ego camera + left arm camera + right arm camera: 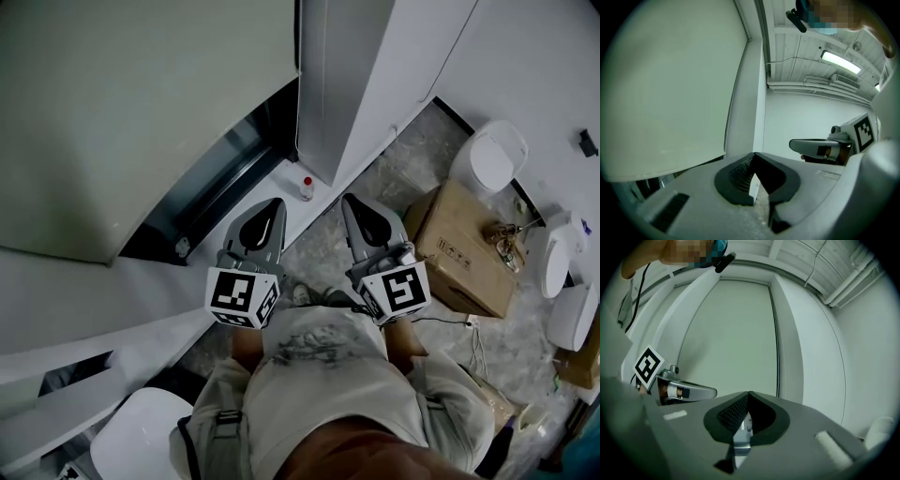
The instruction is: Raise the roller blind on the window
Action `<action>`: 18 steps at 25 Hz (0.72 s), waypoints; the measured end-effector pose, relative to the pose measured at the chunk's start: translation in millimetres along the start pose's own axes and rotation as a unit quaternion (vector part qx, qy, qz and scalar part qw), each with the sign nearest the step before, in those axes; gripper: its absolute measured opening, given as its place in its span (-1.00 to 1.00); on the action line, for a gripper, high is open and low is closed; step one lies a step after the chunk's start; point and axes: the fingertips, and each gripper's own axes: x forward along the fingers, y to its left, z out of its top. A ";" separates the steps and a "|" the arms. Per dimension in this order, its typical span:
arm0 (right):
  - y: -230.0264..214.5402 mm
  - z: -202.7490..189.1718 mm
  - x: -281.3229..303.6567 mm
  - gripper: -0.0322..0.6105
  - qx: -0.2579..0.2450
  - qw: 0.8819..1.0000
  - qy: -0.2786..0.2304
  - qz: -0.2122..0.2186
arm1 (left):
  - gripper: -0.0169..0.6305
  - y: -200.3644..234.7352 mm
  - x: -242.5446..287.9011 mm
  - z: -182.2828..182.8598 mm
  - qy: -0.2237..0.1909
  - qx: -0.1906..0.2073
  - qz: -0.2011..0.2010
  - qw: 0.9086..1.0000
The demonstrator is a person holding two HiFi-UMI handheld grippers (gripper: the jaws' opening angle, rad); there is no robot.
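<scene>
The pale roller blind (141, 112) hangs low over the window at the upper left, and its bottom edge stops just above the dark sill track (220, 187). It also fills the left gripper view (670, 84) and the middle of the right gripper view (736, 333), where a thin dark cord line (777, 348) runs down its right edge. My left gripper (273, 203) (753, 153) points at the sill, shut and empty. Beside it, my right gripper (348, 200) (749, 393) is also shut and empty. Neither touches the blind.
A white column (356, 84) stands right of the window, with a small red-capped bottle (307, 187) at its foot. A cardboard box (464, 248) and several white rounded objects (492, 155) lie on the floor at the right. A white seat (141, 436) is at the lower left.
</scene>
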 end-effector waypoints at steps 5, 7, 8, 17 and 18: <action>-5.8 -3.0 18.0 -0.87 -0.002 1.000 -0.002 0.007 | -0.93 10.8 13.9 1.6 0.000 0.000 -0.002 1.000; -11.6 -5.2 26.2 -0.87 -0.001 1.000 0.000 0.008 | -0.93 15.2 22.1 2.1 0.000 0.001 -0.001 1.000; -15.2 -6.0 30.0 -0.87 -0.001 1.000 -0.001 0.009 | -0.93 17.0 26.7 2.5 -0.001 0.001 0.000 1.000; -55.7 -12.1 71.0 -0.87 0.004 1.000 0.015 0.026 | -0.93 30.2 76.2 5.3 0.004 0.004 0.019 1.000; -59.6 -14.1 76.5 -0.87 0.004 0.999 0.023 0.029 | -0.93 33.0 81.9 5.6 0.005 0.004 0.022 1.000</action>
